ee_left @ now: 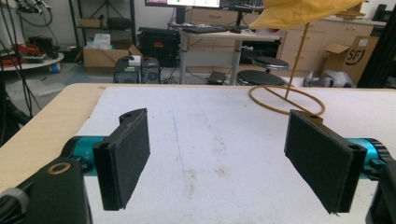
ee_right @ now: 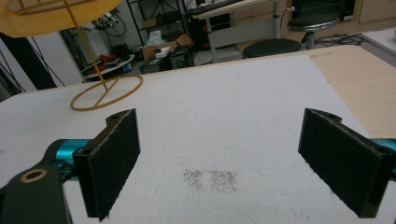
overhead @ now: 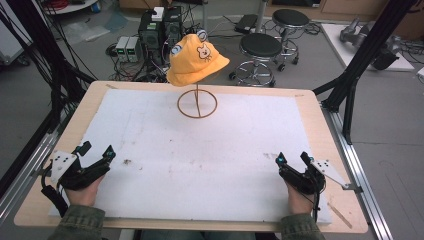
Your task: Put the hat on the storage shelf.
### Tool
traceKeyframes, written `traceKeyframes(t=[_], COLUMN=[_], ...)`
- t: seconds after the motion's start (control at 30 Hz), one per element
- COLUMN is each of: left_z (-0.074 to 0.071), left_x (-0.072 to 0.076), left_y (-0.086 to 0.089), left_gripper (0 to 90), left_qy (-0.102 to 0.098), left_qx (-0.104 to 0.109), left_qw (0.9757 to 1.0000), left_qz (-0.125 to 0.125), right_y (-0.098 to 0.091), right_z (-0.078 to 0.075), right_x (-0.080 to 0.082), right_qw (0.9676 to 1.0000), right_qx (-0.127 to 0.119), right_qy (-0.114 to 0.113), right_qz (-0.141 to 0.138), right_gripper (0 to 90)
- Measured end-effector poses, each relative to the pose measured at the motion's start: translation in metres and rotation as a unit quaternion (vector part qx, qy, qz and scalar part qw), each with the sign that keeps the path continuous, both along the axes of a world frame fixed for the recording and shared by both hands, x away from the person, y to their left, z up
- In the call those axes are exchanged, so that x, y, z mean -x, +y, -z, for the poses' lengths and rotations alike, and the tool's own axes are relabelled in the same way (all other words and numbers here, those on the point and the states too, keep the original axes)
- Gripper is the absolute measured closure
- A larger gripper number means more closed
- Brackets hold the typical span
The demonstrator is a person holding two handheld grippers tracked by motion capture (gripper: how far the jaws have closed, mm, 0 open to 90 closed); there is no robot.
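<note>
The yellow hat with a small bear face hangs on top of a thin wire stand, whose round ring base lies on the white sheet near the far edge of the table, about in the middle. The hat is well apart from both grippers, which are at the near side. The left gripper rests at the near left corner of the sheet, held by a hand in a green sleeve; in the left gripper view its two black jaws stand wide apart with nothing between them, and the stand's ring is seen beyond the right jaw. The right gripper rests at the near right side, also with its jaws spread and empty. Behind the table, two black stools and some computer boxes stand on the floor.
</note>
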State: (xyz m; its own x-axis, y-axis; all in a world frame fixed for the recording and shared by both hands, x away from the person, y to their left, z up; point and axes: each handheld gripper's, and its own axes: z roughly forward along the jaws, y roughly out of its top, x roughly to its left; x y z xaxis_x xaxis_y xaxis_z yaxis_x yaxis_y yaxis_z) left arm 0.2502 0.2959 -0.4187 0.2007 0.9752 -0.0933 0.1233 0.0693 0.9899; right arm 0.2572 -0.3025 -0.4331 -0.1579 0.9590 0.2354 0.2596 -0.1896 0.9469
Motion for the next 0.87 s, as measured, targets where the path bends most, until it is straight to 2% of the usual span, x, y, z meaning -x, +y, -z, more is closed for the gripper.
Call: traceKeyframes(t=[0.17, 0.37, 0.6, 0.87], left_z=[0.0015, 0.0028, 0.0065, 0.0073], left_x=[0.0028, 0.0035, -0.0006, -0.0039], left_y=[0.0040, 0.0066, 0.0050, 0.0031], left_gripper=[23.0, 23.2, 23.2, 23.2], left_qy=[0.011, 0.009, 0.018, 0.017], left_qx=[0.013, 0.020, 0.018, 0.021], left_qw=[0.9999, 0.9997, 0.9997, 0.9996], left_qz=[-0.003, -0.009, 0.004, 0.011], right_y=[-0.0001, 0.0001, -0.0005, -0.0026], right_z=[0.0003, 0.0001, -0.0002, 0.0009], right_x=[-0.0013, -0.0013, 0.0012, 0.0017], right_qw=[1.0000, 1.0000, 1.0000, 1.0000], right_qx=[-0.006, -0.003, -0.001, -0.001], right_qy=[0.002, 0.001, 0.000, 0.004], right_qz=[-0.001, -0.003, -0.005, -0.004], right_gripper=[11.6, 11.6, 11.6, 11.6])
